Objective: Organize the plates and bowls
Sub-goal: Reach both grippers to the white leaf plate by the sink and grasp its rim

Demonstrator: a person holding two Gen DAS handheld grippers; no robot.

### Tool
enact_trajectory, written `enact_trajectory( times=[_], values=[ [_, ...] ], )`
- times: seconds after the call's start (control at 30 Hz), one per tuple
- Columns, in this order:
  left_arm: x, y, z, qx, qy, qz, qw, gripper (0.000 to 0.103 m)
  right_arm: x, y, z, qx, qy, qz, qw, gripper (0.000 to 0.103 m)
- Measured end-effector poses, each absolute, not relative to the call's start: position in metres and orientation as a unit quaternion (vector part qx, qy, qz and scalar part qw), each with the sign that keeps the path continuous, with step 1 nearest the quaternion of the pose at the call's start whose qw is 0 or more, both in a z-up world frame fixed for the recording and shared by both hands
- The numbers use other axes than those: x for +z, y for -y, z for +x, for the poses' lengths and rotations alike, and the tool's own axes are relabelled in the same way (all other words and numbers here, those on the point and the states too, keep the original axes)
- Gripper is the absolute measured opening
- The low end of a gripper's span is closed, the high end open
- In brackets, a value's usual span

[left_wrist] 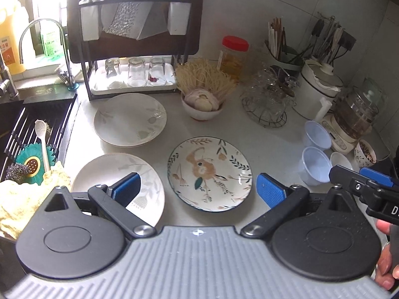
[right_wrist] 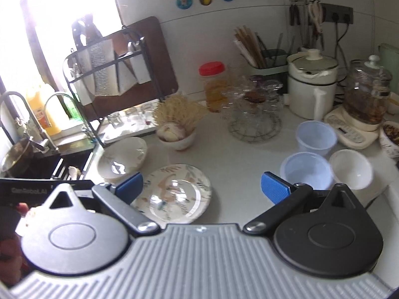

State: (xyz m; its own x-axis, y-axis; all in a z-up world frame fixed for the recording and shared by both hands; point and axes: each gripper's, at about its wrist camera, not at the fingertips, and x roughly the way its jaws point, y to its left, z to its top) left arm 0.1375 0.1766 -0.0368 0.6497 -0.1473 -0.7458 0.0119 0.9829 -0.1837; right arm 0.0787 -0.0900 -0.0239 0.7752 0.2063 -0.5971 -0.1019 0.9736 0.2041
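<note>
Three plates (left_wrist: pixel 209 173) and bowls (left_wrist: pixel 314 164) lie upright, apart.

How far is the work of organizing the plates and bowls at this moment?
Nothing looks done yet. The floral plate and two white leaf-pattern plates lie separately on the counter, unstacked. Two translucent plastic bowls and a white bowl stand side by side, not nested. In hand: nothing; the left gripper and right gripper are both open and empty. All stacking remains.

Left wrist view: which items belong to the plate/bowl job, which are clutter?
Job:
floral plate
two white plates
two translucent bowls
small white bowl

Clutter:
red-lidded jar
three glasses
faucet
chopstick holder
</note>
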Motion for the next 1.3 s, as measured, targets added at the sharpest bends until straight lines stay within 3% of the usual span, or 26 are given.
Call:
enact_trajectory(
  times=[0.47, 0.7, 0.8, 1.0, 1.13, 1.3],
  values=[
    [-0.114, -0.300, 0.191, -0.059, -0.479, -0.072, 0.873, 0.101, -0.071, -0.003, 0.109, 0.097, -0.388, 0.145, 0.905, 0.103],
    [-0.151, -0.349, 0.204, -0.073, -0.494, -0.072, 0.863, 0.099, -0.116, -0.036, 0.124, 0.063, -0.439, 0.184, 0.877, 0.095],
    [-0.167, -0.359, 0.208, -0.090, -0.504, -0.064, 0.856, 0.085, -0.136, -0.046, 0.128, 0.056, -0.460, 0.197, 0.864, 0.080],
    [-0.205, -0.381, 0.216, -0.090, -0.532, -0.081, 0.838, 0.063, -0.166, -0.068, 0.131, 0.069, -0.486, 0.211, 0.845, 0.071],
    [-0.218, -0.390, 0.220, -0.094, -0.538, -0.086, 0.834, 0.049, -0.181, -0.082, 0.137, 0.072, -0.495, 0.210, 0.840, 0.052],
    [-0.226, -0.393, 0.225, -0.105, -0.542, -0.088, 0.829, 0.036, -0.194, -0.088, 0.142, 0.076, -0.498, 0.195, 0.841, 0.048]
  ],
)
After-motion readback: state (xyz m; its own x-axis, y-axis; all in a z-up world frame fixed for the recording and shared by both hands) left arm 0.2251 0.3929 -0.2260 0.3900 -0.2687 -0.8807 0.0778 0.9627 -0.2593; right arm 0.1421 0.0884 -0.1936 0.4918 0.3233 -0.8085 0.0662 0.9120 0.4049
